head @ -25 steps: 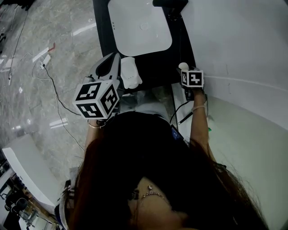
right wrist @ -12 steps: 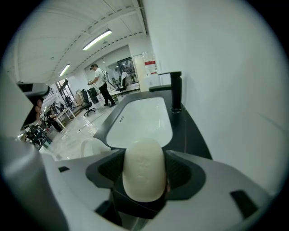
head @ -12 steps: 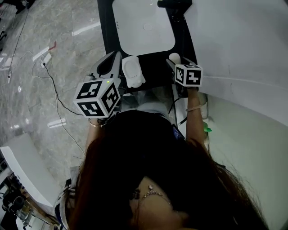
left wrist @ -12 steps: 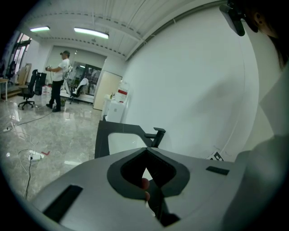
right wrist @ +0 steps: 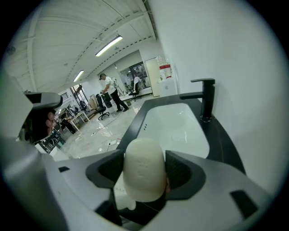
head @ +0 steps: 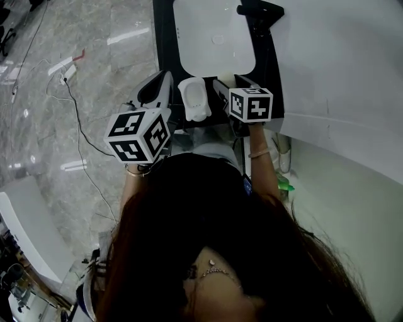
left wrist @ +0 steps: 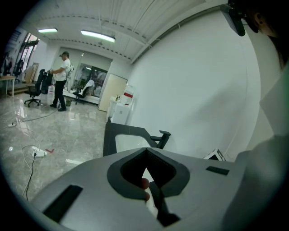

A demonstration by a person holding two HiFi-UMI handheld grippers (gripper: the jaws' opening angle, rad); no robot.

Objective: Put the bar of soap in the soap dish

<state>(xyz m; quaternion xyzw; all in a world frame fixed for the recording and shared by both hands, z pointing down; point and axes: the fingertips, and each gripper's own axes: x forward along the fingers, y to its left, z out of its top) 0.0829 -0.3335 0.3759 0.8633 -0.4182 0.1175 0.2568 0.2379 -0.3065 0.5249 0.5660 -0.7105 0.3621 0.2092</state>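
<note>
A cream bar of soap (right wrist: 143, 168) sits between my right gripper's (right wrist: 144, 182) pads, which are shut on it. In the head view that gripper (head: 228, 86) hangs over the black counter, just right of the white soap dish (head: 195, 99). Part of the dish shows white below the soap (right wrist: 121, 195). My left gripper (head: 165, 88) is at the dish's left edge. In the left gripper view its jaws (left wrist: 148, 180) stand close together with a white sliver of the dish between the pads.
A white basin (head: 214, 38) is sunk in the black counter (head: 165, 38), with a black faucet (head: 259, 10) at its right. A white wall (head: 340, 69) runs along the right side. Grey marble floor with a cable (head: 79, 126) lies on the left.
My right gripper has carried the soap up and to the left, from the wall side to just beside the dish. The left gripper shifted only a little.
</note>
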